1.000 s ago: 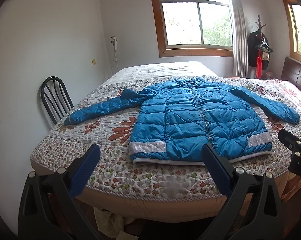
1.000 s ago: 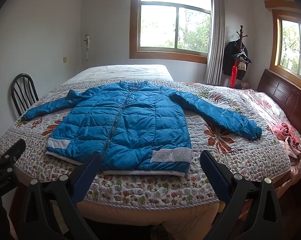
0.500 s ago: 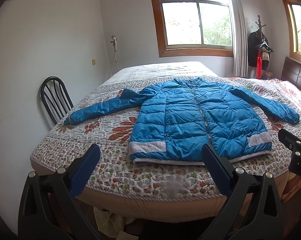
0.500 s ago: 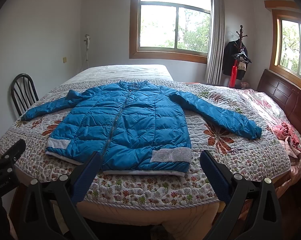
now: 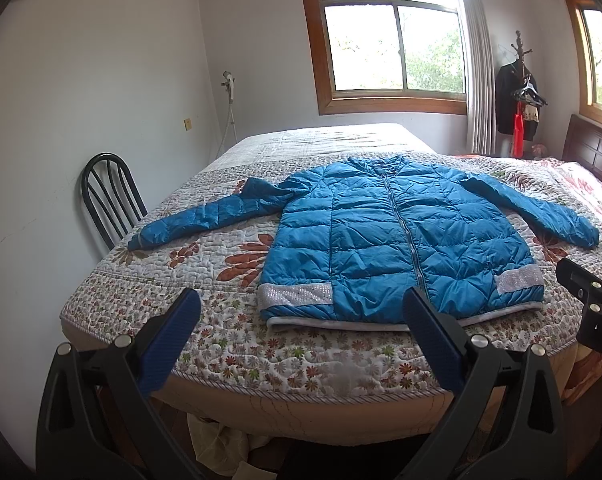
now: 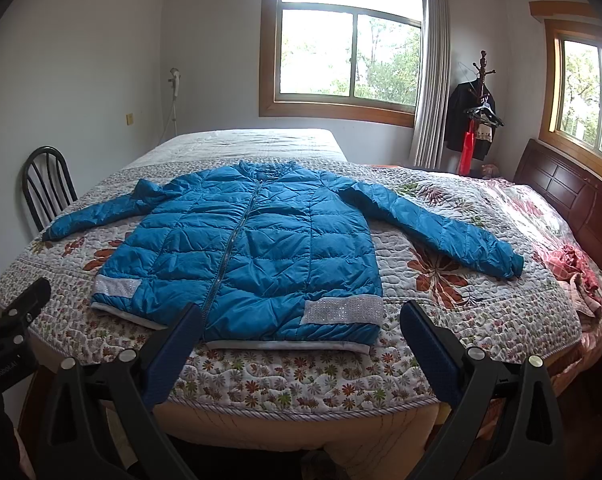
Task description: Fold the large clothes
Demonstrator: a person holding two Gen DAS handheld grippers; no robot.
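Note:
A blue quilted jacket (image 5: 397, 240) (image 6: 257, 256) lies flat and zipped on a bed with a floral quilt (image 5: 229, 344) (image 6: 441, 304), both sleeves spread sideways, hem toward me. My left gripper (image 5: 301, 312) hangs open before the bed's near edge, facing the hem's left half, not touching it. My right gripper (image 6: 301, 316) is open too, short of the hem's right half. Each gripper's body shows at the edge of the other's view. Neither holds anything.
A black metal chair (image 5: 109, 196) stands against the wall left of the bed. A dark wooden headboard (image 6: 569, 200) is on the right, with pink bedding (image 6: 573, 264) below it. A coat stand (image 6: 477, 120) with hanging clothes is by the curtain. White cloth (image 5: 217, 440) lies under the bed.

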